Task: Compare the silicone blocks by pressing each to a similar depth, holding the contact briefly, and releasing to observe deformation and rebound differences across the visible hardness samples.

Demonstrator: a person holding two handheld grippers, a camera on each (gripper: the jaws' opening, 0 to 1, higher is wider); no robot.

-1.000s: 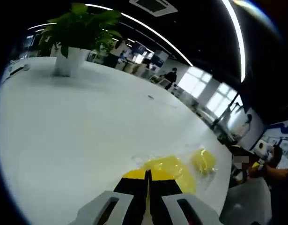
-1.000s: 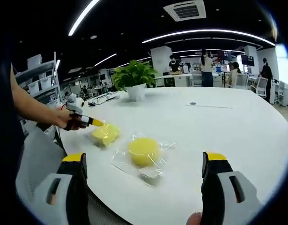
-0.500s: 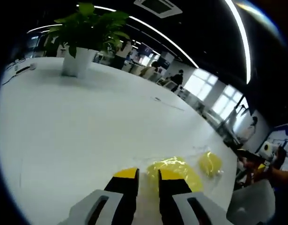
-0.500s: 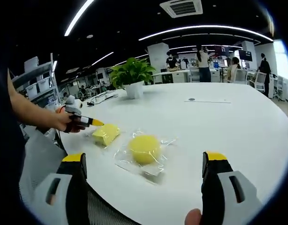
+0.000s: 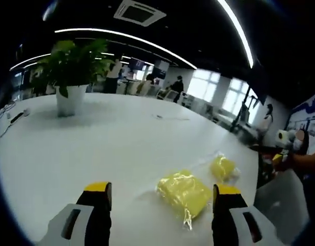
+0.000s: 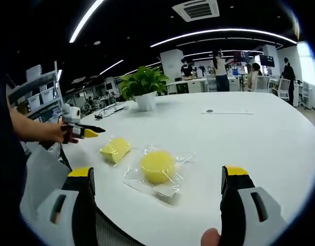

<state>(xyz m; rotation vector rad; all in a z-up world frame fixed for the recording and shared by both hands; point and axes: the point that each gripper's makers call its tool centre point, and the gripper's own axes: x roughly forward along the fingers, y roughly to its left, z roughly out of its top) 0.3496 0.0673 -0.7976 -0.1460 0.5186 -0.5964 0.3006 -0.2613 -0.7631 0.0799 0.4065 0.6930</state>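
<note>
On the white table [image 6: 239, 133], two bagged silicone blocks: square block [image 5: 184, 193] between the spread left gripper [image 5: 162, 197], apart, likely released for rebound; round block [image 6: 157, 166] ahead of the wide-open right gripper [image 6: 158, 189], untouched.

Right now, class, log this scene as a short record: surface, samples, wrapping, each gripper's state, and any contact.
surface: white table
samples: square yellow silicone block, round yellow silicone block
wrapping: clear plastic bags around both
left gripper: jaws wide open, square block ahead between them, not touched
right gripper: jaws wide open, round block ahead, not touched
background: potted plant on table
</note>
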